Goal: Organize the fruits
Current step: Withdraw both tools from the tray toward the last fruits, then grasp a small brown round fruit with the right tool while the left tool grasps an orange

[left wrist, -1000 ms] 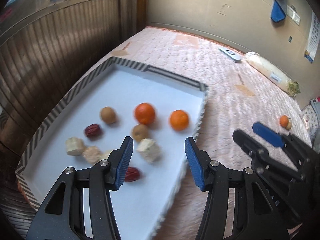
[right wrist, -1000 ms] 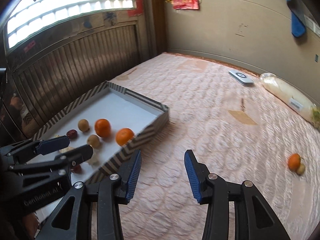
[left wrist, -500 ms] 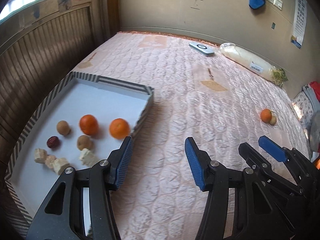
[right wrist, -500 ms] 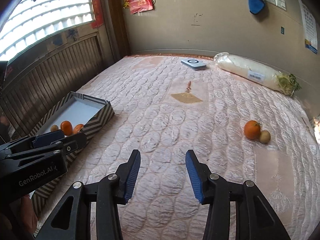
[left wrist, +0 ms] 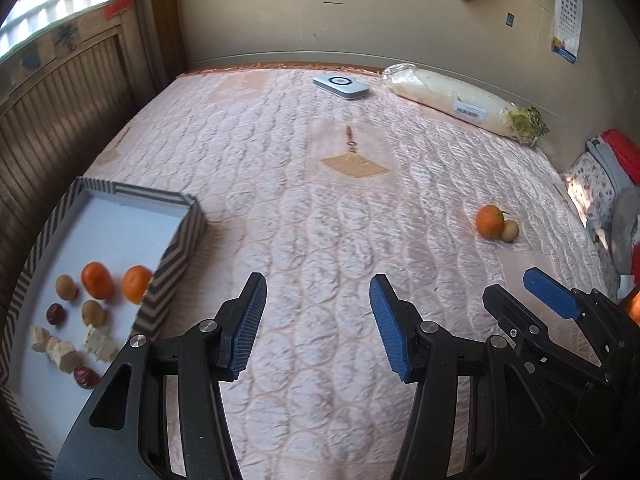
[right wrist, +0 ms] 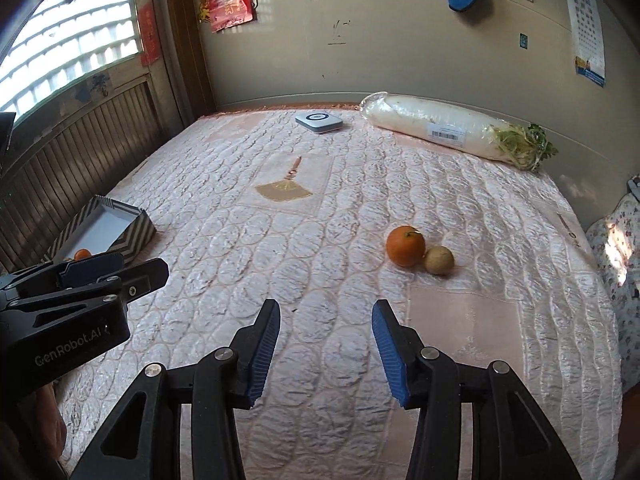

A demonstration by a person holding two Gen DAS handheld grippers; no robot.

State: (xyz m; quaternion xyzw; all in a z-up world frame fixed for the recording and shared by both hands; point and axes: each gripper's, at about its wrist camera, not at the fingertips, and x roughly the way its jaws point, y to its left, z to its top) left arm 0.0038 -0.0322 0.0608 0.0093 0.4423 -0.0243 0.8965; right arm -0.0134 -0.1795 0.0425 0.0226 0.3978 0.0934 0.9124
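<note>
An orange (right wrist: 405,245) and a small tan round fruit (right wrist: 439,260) lie touching on the pink quilted mattress, ahead and slightly right of my open, empty right gripper (right wrist: 325,338). Both also show in the left wrist view, the orange (left wrist: 489,220) and the tan fruit (left wrist: 509,231) at the right. A striped-rim tray (left wrist: 176,248) at the left holds two oranges (left wrist: 97,279), tan fruits, red dates and pale chunks. My left gripper (left wrist: 317,320) is open and empty over bare mattress, right of the tray. The tray also shows in the right wrist view (right wrist: 136,229).
A wrapped white radish (right wrist: 436,125) and a flat white device (right wrist: 319,121) lie by the far wall. A wooden slatted panel (left wrist: 52,120) runs along the left side. Floral fabric and red items (left wrist: 604,176) sit at the mattress's right edge.
Both grippers have swung right, away from the tray and toward the mattress middle. The loose orange and tan fruit are now larger and closer in the right wrist view. Both jaws stayed open.
</note>
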